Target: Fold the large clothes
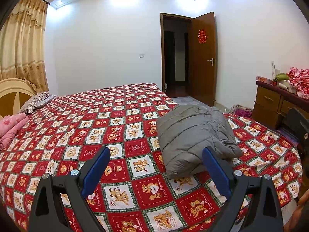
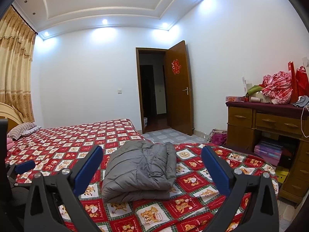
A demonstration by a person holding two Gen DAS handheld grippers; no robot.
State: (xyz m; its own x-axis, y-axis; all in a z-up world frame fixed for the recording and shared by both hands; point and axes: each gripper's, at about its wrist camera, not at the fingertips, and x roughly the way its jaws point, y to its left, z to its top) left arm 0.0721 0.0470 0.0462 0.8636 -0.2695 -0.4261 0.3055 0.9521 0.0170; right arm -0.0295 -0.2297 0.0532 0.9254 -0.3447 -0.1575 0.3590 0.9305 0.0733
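A grey quilted jacket (image 1: 195,135) lies folded into a thick bundle on the red bear-print bedspread (image 1: 100,119), near the bed's right corner. My left gripper (image 1: 156,152) hovers open above the bedspread, just short of the bundle and slightly to its left, with nothing between its blue pads. In the right wrist view the same jacket (image 2: 139,170) sits straight ahead between the spread fingers of my right gripper (image 2: 152,150), which is open and empty, apart from the cloth. The left gripper's blue tip (image 2: 25,166) shows at that view's left edge.
A striped pillow (image 1: 35,101) and a pink folded cloth (image 1: 11,127) lie at the head of the bed. A wooden dresser (image 2: 264,123) stands right of the bed with red checked cloth (image 2: 278,89) and bags on top. An open brown door (image 2: 179,85) is beyond.
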